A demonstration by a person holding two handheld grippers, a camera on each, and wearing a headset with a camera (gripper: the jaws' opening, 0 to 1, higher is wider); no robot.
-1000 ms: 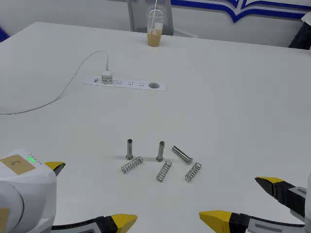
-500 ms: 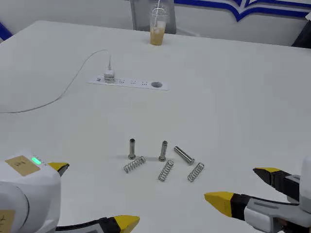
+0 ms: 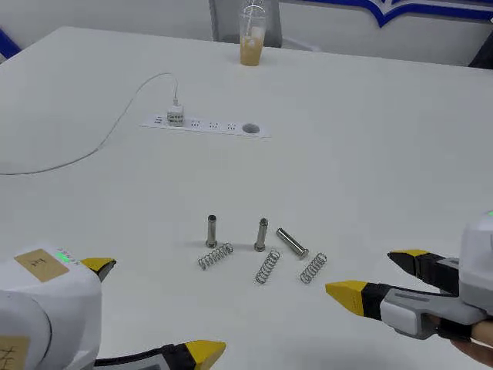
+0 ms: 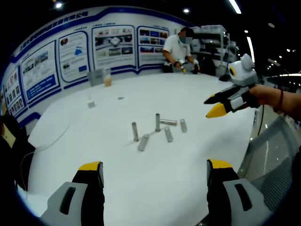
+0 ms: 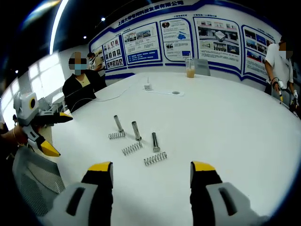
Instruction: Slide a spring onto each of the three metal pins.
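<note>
1. The left gripper (image 3: 152,308) hovers low over the near left part of the white table (image 3: 370,154), its yellow-tipped jaws spread wide with nothing between them
2. The right gripper (image 3: 373,275) hangs over the near right part of the table, its jaws also well apart and empty; its tips point toward the parts
3. Both grippers are clear of the parts, which lie between them and a little farther from the person
4. The left pin (image 3: 212,230) stands upright on its wider base
5. The middle pin (image 3: 262,233) stands upright too, near the left one
6. The third pin (image 3: 292,243) lies flat on its side, just to the right of the middle pin
7. None of the pins has a spring on it
8. The left spring (image 3: 215,256) lies on the table just in front of the left pin, slanted
9. The middle spring (image 3: 267,267) lies in front of the middle pin
10. The right spring (image 3: 313,267) lies just beside the near end of the lying pin; whether they touch, I cannot tell
11. Farther back, a white power strip (image 3: 208,125) lies flat with a small plug (image 3: 176,117) in it, and a thin cable (image 3: 100,142) curves off to the left
12. A clear cup (image 3: 252,38) holding a pale brown drink stands near the far edge
</note>
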